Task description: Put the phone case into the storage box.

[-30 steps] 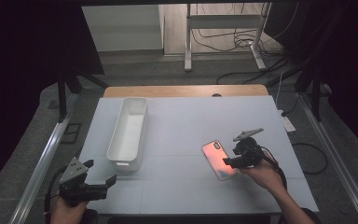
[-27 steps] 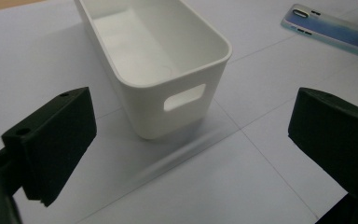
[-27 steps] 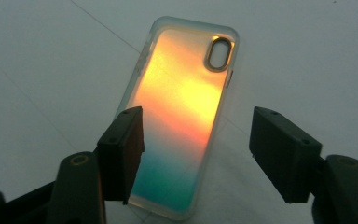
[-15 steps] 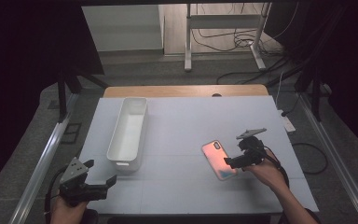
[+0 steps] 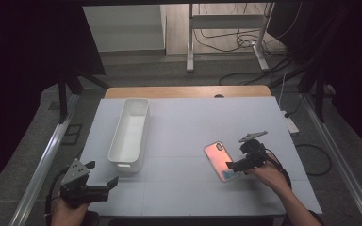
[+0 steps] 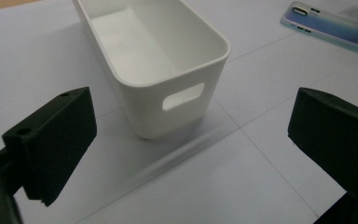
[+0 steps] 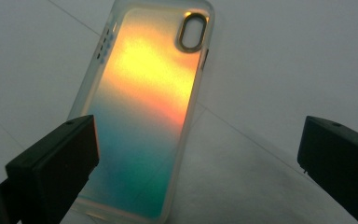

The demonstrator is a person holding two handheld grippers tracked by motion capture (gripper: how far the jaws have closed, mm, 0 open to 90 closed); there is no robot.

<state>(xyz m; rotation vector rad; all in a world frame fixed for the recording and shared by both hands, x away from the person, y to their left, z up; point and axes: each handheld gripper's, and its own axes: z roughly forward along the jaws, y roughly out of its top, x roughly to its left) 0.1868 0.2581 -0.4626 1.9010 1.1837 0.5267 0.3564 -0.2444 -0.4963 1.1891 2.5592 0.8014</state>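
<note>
Right gripper view has the right gripper wide open and empty over the near end of the iridescent phone case lying flat on the white table, so I judge it should lower squarely astride the case's edges before closing.

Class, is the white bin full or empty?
Empty. The bin stands upright and open-topped, and the left gripper view shows its bare white floor with nothing inside.
</note>
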